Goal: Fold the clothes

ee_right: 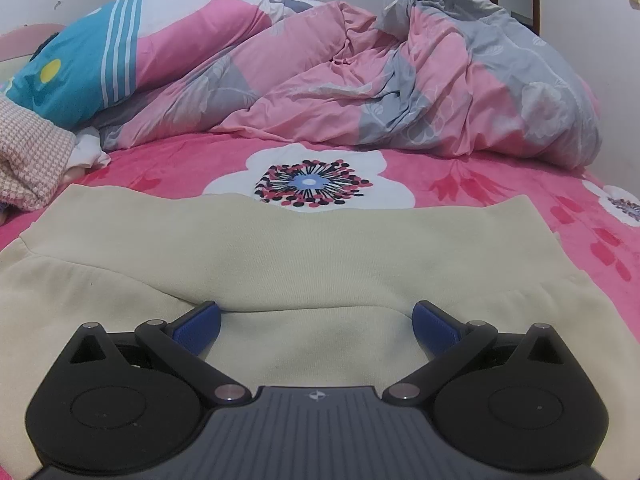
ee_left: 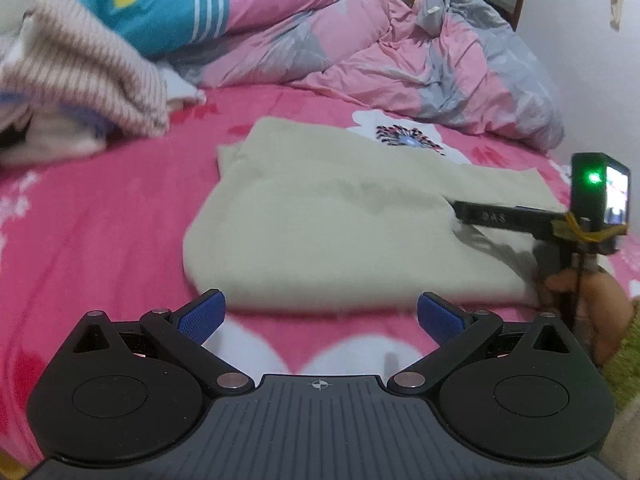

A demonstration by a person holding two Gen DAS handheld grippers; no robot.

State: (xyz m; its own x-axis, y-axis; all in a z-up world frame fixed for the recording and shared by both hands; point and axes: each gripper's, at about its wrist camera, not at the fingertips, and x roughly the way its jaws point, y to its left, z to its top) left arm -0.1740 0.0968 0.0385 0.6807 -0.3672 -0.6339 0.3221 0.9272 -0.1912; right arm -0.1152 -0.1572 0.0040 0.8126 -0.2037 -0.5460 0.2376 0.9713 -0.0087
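Two grippers work over one cream, soft knit garment [ee_left: 320, 216] that lies spread on the pink flower-printed bedsheet [ee_left: 100, 220]. Nearest in the right wrist view, the right gripper [ee_right: 316, 320] stands wide, its blue pads apart and holding nothing, right over the near part of the cloth, where a low fold ridge runs left to right between the pads. So the cloth lies directly under and ahead of this tool, with its long axis crosswise, left to right, and its straight far edge parallel to the pads. The left gripper [ee_left: 320, 312] is also wide and holds nothing; it hangs just short of the garment's near edge, over bare sheet, so the cloth lies ahead of it. The right tool is therefore the nearer to the fabric, and in the left wrist view its black finger lies on the right end of the cloth, with a hand [ee_left: 592, 296] on its handle.

Whether the garment is half folded or merely laid flat, I cannot tell; the ridge fits either.

Farther left, a pink-and-white striped knit [ee_left: 88, 80] heaps beside the garment, near but not touching. Beyond, a rumpled pink and grey quilt [ee_right: 400, 80] and a teal striped pillow [ee_right: 80, 72] sit well clear of the cloth.
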